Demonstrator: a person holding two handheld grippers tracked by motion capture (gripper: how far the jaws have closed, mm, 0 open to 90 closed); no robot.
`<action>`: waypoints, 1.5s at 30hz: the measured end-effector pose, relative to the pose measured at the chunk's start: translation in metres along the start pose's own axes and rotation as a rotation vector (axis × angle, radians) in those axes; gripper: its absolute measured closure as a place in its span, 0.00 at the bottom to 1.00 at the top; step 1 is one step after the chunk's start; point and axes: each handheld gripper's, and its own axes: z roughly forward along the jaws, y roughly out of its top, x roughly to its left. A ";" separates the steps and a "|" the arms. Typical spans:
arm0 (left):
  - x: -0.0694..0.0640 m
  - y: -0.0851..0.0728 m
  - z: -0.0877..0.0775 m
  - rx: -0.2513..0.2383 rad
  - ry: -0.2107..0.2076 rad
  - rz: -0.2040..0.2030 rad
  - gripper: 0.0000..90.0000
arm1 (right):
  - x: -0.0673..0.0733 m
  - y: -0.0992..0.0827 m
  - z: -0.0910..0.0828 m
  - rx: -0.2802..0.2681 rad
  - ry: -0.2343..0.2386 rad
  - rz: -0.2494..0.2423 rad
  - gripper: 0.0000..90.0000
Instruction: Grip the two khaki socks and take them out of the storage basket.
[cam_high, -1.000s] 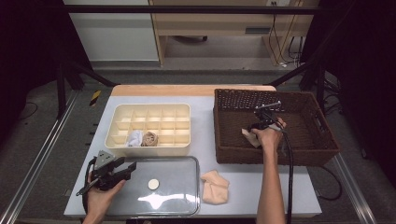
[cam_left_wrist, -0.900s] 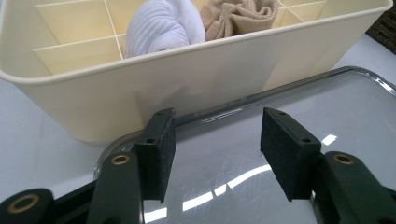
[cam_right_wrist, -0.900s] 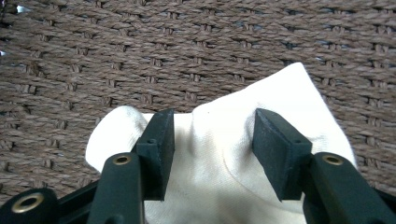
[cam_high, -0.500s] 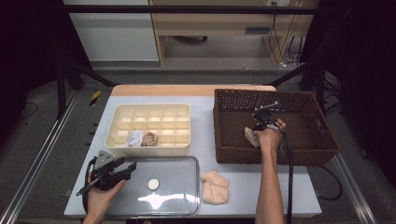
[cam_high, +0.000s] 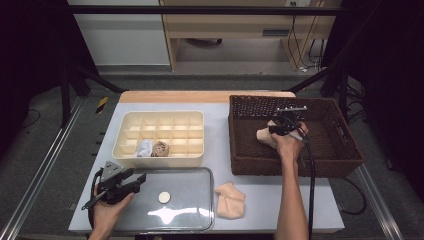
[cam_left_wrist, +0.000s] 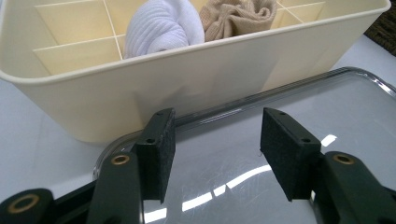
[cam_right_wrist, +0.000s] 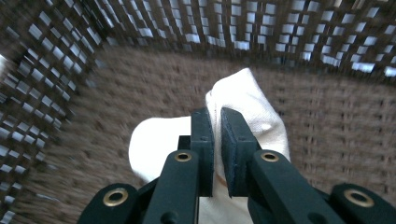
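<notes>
In the brown wicker basket (cam_high: 295, 167) my right gripper (cam_high: 282, 127) has just been closing its jaws, and they now pinch a cream sock (cam_high: 264, 135). The right gripper view shows the pads (cam_right_wrist: 215, 116) nearly together on a fold of that sock (cam_right_wrist: 247, 93), a little above the basket floor (cam_right_wrist: 140, 79). My left gripper (cam_high: 137, 181) rests open at the front left, over the corner of a clear lid (cam_high: 180, 200). Nothing lies between its pads (cam_left_wrist: 215, 140). Just beyond them stands the cream divided box (cam_left_wrist: 187, 88), holding a rolled white sock (cam_left_wrist: 163, 28) and a rolled tan sock (cam_left_wrist: 238, 16).
A folded beige sock (cam_high: 231, 200) lies on the table right of the lid. A small white disc (cam_high: 163, 197) sits at the lid's middle. The divided box (cam_high: 120, 150) stands behind the lid, with most compartments bare. The basket walls rise around my right gripper.
My right gripper's jaws have closed on the cream sock, and the hand has risen slightly with it. The left gripper has stayed where it was.
</notes>
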 end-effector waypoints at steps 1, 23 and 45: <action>0.000 0.000 0.000 0.000 0.000 0.000 0.50 | -0.001 0.001 -0.004 -0.028 0.015 0.005 0.94; -0.005 0.002 0.001 0.000 -0.008 0.012 0.50 | 0.033 0.029 -0.098 -0.355 0.215 -0.075 0.94; -0.007 0.003 0.001 -0.009 -0.016 0.007 0.50 | 0.114 0.017 -0.166 -0.483 0.479 -0.291 0.94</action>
